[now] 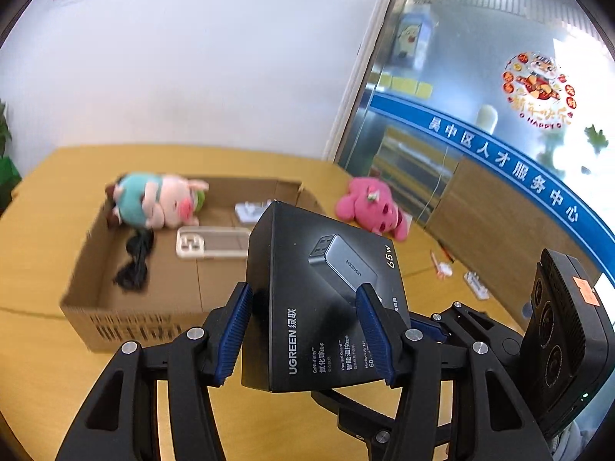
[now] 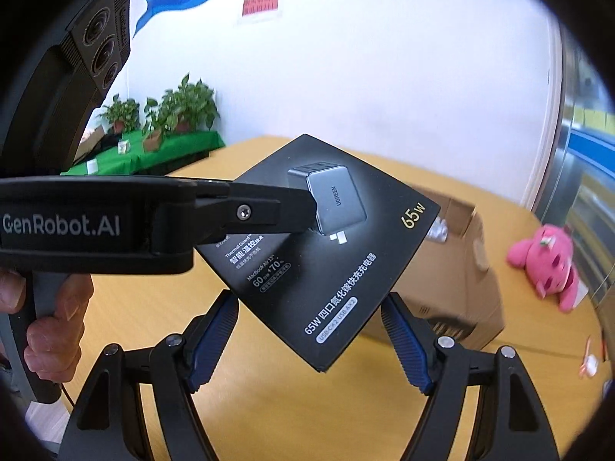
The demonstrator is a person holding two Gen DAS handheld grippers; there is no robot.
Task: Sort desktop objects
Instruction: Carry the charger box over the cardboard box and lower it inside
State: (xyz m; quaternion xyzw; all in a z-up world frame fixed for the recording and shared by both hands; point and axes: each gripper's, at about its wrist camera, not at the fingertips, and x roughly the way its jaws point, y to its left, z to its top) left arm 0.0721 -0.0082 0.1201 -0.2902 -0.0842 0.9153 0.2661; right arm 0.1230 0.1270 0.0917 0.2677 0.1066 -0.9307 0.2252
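My left gripper (image 1: pixel 303 330) is shut on a black UGREEN charger box (image 1: pixel 307 288) and holds it in the air above the yellow table, near the open cardboard box (image 1: pixel 127 307). In the right wrist view the same charger box (image 2: pixel 330 265) hangs in front of my right gripper (image 2: pixel 309 342), whose blue pads stand wide apart on either side of the box's lower corner without touching it. The left gripper's finger (image 2: pixel 269 211) clamps the box from the left. A pink plush toy (image 1: pixel 369 207) lies on the table right of the cardboard box.
Inside the cardboard box lie a pig plush (image 1: pixel 161 203), a beige phone case (image 1: pixel 211 242), a black cord bundle (image 1: pixel 134 265) and a white item (image 1: pixel 250 211). Small white items (image 1: pixel 476 284) lie on the table at right. Potted plants (image 2: pixel 169 111) stand on a green-covered table behind.
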